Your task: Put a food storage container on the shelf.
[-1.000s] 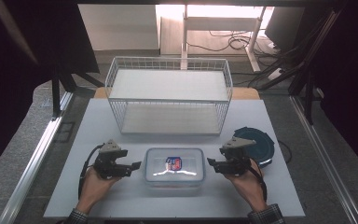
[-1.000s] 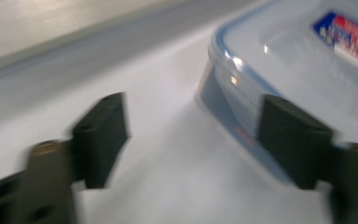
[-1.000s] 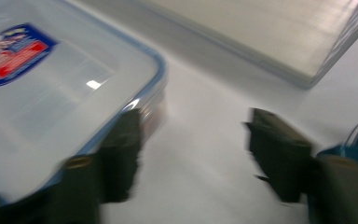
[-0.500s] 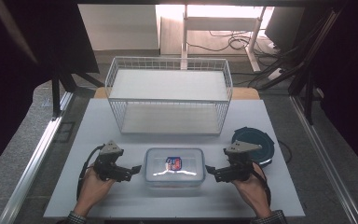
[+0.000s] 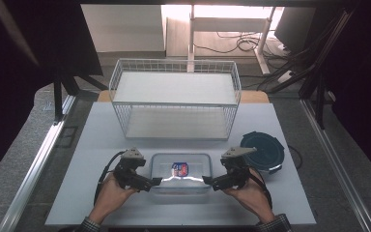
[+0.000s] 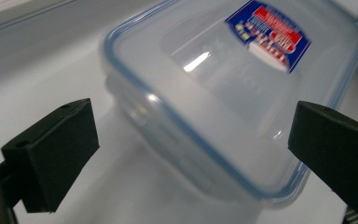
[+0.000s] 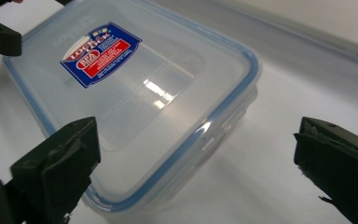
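A clear plastic food box (image 5: pixel 180 172) with a blue-rimmed lid and a red and blue label lies flat on the white table, near its front edge. My left gripper (image 5: pixel 155 182) sits at the box's near left corner and my right gripper (image 5: pixel 207 181) at its near right corner. Both pairs of jaws have just been opening. In the left gripper view the left gripper (image 6: pixel 191 140) stands wide, a corner of the box (image 6: pixel 223 93) between the jaws and untouched. In the right gripper view the right gripper (image 7: pixel 198 158) is equally wide, its pads apart from the box (image 7: pixel 135 98).
A white wire basket (image 5: pixel 174 82) stands behind the box across the middle of the table. A dark blue round lid (image 5: pixel 262 151) lies right of the box, just beyond the right hand. The table's front edge (image 5: pixel 174 224) runs under the wrists.
Both grippers have drawn back toward the box's near corners and in toward each other. Their jaws stand wider than a second ago.
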Demonstrator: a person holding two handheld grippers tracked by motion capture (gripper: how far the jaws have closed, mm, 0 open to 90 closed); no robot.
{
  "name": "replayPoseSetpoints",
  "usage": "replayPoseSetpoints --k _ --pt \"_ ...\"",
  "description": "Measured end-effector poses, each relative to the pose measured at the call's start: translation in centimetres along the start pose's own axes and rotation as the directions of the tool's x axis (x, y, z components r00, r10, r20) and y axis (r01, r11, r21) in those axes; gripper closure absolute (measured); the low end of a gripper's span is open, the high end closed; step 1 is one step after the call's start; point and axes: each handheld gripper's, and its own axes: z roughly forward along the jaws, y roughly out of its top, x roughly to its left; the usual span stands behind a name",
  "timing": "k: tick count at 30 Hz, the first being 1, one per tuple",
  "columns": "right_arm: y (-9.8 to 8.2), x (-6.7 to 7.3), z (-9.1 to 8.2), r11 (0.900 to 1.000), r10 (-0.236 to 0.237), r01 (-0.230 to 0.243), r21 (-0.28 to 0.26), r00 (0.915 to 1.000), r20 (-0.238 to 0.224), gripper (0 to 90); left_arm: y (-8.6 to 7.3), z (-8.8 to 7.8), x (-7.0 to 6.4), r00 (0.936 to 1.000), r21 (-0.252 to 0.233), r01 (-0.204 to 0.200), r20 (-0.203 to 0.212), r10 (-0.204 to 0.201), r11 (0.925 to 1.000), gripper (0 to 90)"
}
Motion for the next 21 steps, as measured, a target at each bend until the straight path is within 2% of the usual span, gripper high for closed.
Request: replayPoseSetpoints --k 2,5,7,9,10,12,14,15,16,17,19,21 --pt "0.2 0.0 0.7 1.000 0.017 -0.016 0.016 0.9996 -0.023 2.2 0.1 0.5 0.3 0.9998 0.017 0.019 0.008 -0.019 0.9997 1.2" --pt "0.4 -0.1 1.6 0.999 0.042 -0.039 0.036 0.9971 -0.064 1.8 -0.2 0.8 0.9 0.9967 0.024 0.049 0.063 -0.051 0.9985 0.0" --pt "0.5 -0.4 2.1 0.995 0.086 -0.081 0.052 0.9907 -0.105 1.8 -0.3 1.0 1.2 0.9906 0.037 0.078 0.110 -0.081 0.9963 0.0" --pt "0.4 -0.9 2.6 0.988 0.141 -0.131 0.076 0.9779 -0.154 1.9 -0.5 1.5 1.4 0.9805 0.057 0.088 0.171 -0.097 0.9944 0.0" --pt "0.3 -1.1 2.8 0.984 0.170 -0.156 0.092 0.9685 -0.182 2.6 -0.5 1.7 1.3 0.9790 0.056 0.097 0.174 -0.106 0.9937 0.0" --pt "0.1 -1.2 3.2 0.975 0.212 -0.190 0.117 0.9536 -0.214 2.6 -0.5 1.4 1.1 0.9826 0.052 0.084 0.162 -0.091 0.9952 0.3" --pt "0.1 -1.1 2.9 0.969 0.232 -0.207 0.134 0.9491 -0.213 7.1 -0.6 1.1 0.9 0.9841 0.057 0.080 0.154 -0.088 0.9952 1.8" --pt "0.1 -1.2 2.5 0.970 0.229 -0.203 0.138 0.9503 -0.212 11.4 -0.7 0.9 1.0 0.9816 0.050 0.100 0.158 -0.107 0.9937 4.1" --pt "0.1 -1.2 2.1 0.972 0.219 -0.195 0.130 0.9523 -0.213 15.8 -0.9 0.6 1.3 0.9759 0.048 0.125 0.174 -0.131 0.9910 7.2" --pt "-0.1 -1.2 1.7 0.972 0.225 -0.203 0.118 0.9513 -0.211 20.2 -1.1 0.4 1.3 0.9733 0.045 0.135 0.181 -0.141 0.9898 12.5" --pt "-0.4 -1.4 1.2 0.968 0.246 -0.230 0.099 0.9440 -0.220 26.9 -1.5 -0.1 1.1 0.9697 0.045 0.146 0.191 -0.152 0.9882 18.8" --pt "-0.7 -1.5 0.6 0.963 0.268 -0.257 0.080 0.9336 -0.237 34.8 -1.8 -0.6 0.7 0.9740 0.044 0.128 0.183 -0.134 0.9907 23.3"
